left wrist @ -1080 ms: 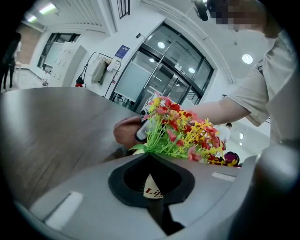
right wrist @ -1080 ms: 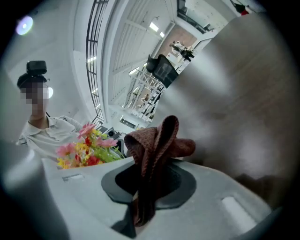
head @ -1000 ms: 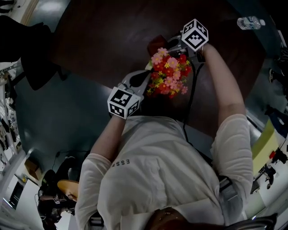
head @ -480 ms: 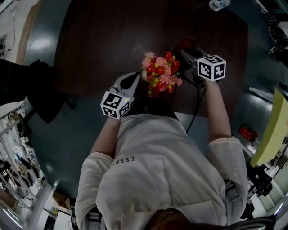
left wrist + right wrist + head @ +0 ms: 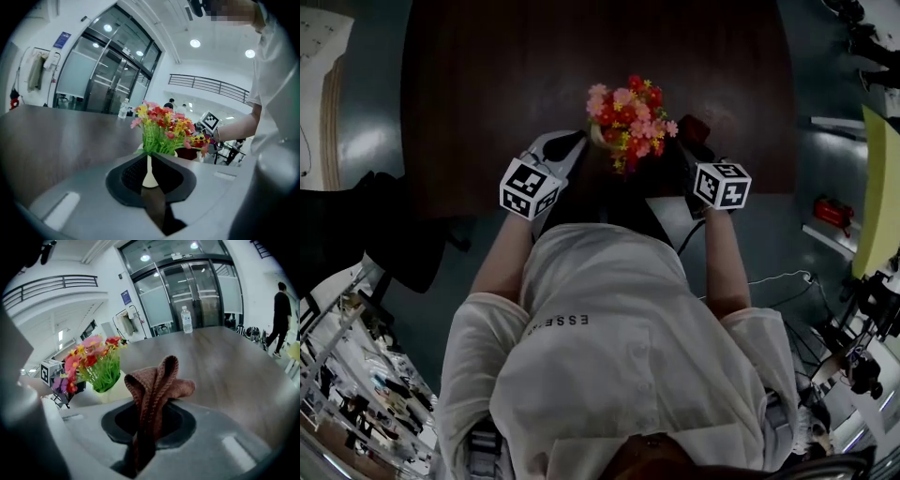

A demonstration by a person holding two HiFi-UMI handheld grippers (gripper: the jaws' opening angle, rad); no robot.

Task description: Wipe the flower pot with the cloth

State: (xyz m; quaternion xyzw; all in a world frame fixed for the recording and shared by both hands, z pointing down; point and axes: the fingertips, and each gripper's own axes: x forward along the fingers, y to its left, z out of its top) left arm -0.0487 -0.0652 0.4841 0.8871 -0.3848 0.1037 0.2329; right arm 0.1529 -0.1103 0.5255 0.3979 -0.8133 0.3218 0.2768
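- My right gripper (image 5: 688,142) has been swinging round: a second ago it was reaching over the far side of the flowers (image 5: 628,114); now it is sitting on the near right of them, close to the table (image 5: 487,75) edge.
- Its jaws are clamping tight on the cloth (image 5: 154,380), which is standing up from between them in a loose brown fold.
- That fold is hanging just beside the pot (image 5: 114,386), not pressing on it, so no wiping is happening at this instant.
- My left gripper (image 5: 149,157) has been keeping its place at the pot's left side, only turning a little.
- Its jaws are all but closed, pinching what looks like the cream rim of the pot between the pads and steadying it.
- The pot is standing upright on the table near its front edge, between my two grippers.
- I am reading this as a shift from the far face to the near right face; next I would be bringing the cloth back against the pot wall.
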